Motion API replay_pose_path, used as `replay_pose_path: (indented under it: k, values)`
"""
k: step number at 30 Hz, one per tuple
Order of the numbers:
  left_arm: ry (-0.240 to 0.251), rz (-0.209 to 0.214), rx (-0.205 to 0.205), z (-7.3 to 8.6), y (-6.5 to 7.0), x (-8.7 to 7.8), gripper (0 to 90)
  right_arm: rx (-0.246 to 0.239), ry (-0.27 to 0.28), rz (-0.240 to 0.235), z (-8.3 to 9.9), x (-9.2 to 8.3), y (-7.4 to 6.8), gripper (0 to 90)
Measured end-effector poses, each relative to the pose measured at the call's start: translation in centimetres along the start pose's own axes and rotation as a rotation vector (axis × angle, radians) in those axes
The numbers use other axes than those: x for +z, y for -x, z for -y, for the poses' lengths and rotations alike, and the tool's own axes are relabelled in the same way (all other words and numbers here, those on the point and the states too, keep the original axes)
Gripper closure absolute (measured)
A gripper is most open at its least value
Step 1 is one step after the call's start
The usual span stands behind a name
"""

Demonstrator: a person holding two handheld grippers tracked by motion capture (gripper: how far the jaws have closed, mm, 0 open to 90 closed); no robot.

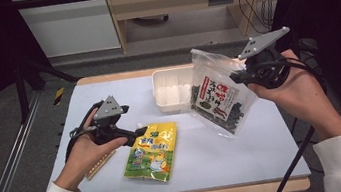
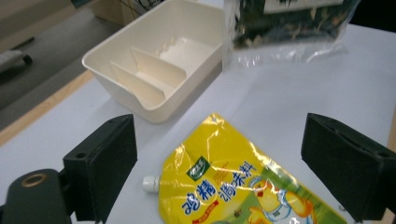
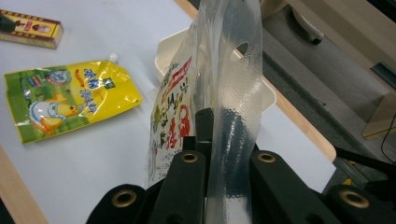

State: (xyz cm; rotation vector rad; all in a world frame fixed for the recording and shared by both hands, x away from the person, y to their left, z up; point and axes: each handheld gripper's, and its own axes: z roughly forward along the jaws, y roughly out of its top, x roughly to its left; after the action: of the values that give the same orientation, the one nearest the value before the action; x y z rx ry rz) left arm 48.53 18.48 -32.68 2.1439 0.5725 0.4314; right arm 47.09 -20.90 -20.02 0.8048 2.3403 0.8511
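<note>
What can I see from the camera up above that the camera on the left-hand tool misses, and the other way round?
High view alone: both of the person's hands, the right gripper clamping the clear seaweed bag by its top edge, and a narrow box by the left hand.

Left gripper view alone: the dividers inside the white tray seen close, and the yellow pouch with its white spout between the left gripper and its open jaws.

Both: tray, pouch, seaweed bag.

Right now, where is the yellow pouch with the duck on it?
In the high view the yellow pouch lies flat on the table, left of centre, beside the open left gripper and nearer than the white tray.
</note>
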Motion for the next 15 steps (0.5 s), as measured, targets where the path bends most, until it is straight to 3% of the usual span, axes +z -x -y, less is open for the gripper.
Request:
replay_pose_path:
  k: [3,7,15]
  values:
    - [-0.024,-0.028,0.012,0.6,0.0,0.4,9.8,0.005,0.013,0.014,-0.2,-0.4,0.6,87.6]
    - [-0.019,-0.054,-0.009,2.0,-0.1,0.4,9.2,0.013,0.025,0.031,-0.7,-0.9,1.3,87.7]
    - [-0.004,-0.058,-0.041,5.1,0.2,0.8,8.4,0.021,0.04,0.031,-1.9,-0.3,3.3,87.7]
